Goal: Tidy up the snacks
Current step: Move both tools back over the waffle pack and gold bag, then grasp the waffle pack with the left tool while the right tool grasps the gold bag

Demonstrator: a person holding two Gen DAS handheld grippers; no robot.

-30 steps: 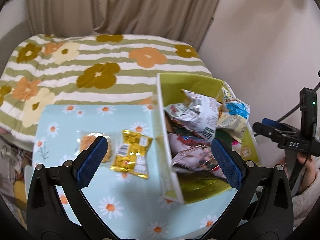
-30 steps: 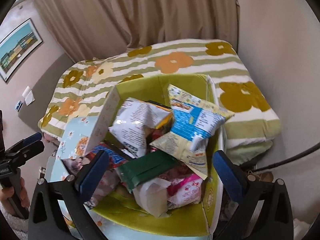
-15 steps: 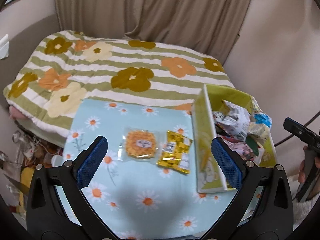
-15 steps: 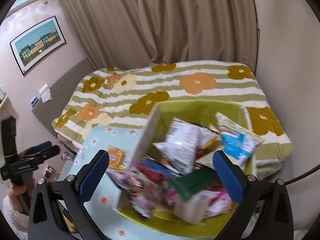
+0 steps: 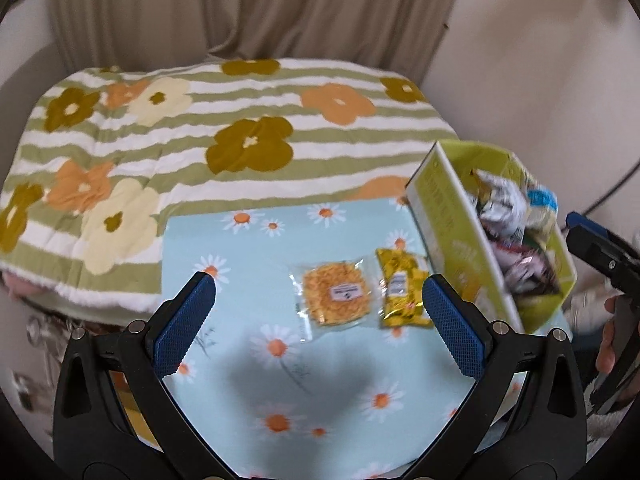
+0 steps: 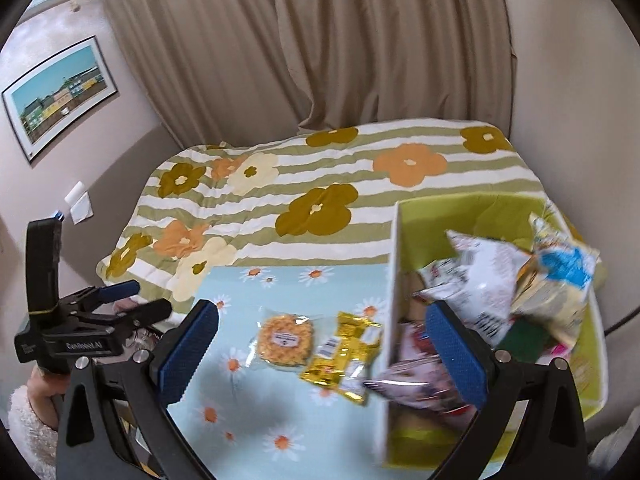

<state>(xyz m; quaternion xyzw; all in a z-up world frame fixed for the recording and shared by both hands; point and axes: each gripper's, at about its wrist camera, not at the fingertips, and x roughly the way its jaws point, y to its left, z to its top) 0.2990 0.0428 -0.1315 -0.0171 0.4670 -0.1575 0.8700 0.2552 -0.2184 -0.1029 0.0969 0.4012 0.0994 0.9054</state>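
Daisy cloth (image 5: 280, 400) | L tongs (image 5: 318, 326) wide, empty, above | R tongs (image 6: 322, 356) wide, empty

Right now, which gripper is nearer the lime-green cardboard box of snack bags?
Right. The right gripper hangs beside the lime-green cardboard box; the left gripper is farther off, over the pale-blue daisy-print mat.

Beige curtain (image 6: 320, 52) (pleated), framed picture (image 6: 60, 96).
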